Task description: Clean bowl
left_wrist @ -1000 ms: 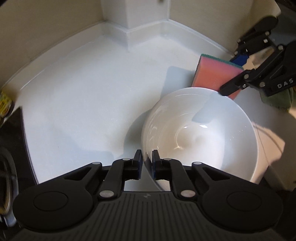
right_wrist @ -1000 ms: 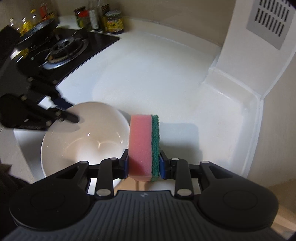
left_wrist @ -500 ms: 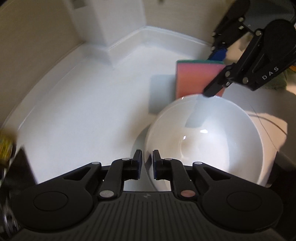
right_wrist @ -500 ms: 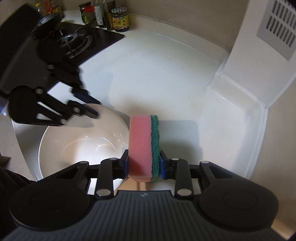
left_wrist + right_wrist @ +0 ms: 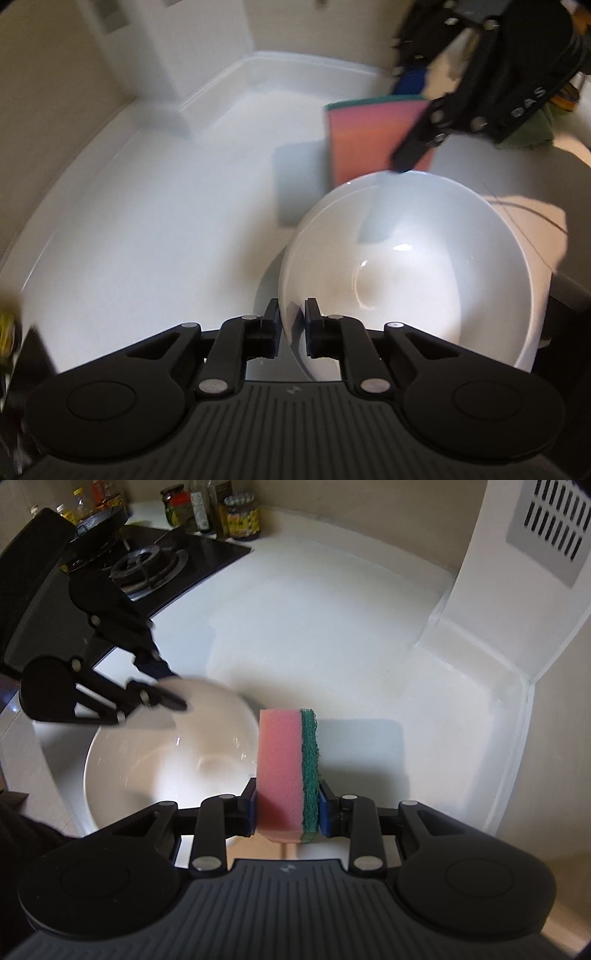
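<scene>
Low in the left wrist view, the left tongs (image 5: 291, 330) straddle the near rim of the white bowl (image 5: 424, 266), one pad outside the wall and one inside, and the jaws are closing around that rim; whether the pads already press on it cannot be told. The bowl sits on the white counter (image 5: 166, 221), filling the lower right of that frame, its inside glossy with a few bright highlights. Beyond its far rim, in the upper right, the pink and green sponge (image 5: 373, 136) hangs in the right tongs (image 5: 406, 162), whose black linkage crosses in front of it. In the right wrist view the right tongs (image 5: 287, 808) are clamped on the sponge (image 5: 286, 768), which stands upright at the centre of the frame with its pink foam on the left and its green scouring layer on the right. The bowl (image 5: 166, 760) lies left of the sponge, just beside it, and the left tongs (image 5: 166, 690) reach over its far rim, blurred. A black gas hob (image 5: 147, 568) takes the upper left corner, with jars and bottles (image 5: 221, 509) behind it. A grey vent grille (image 5: 550, 524) is set in the wall at upper right.
</scene>
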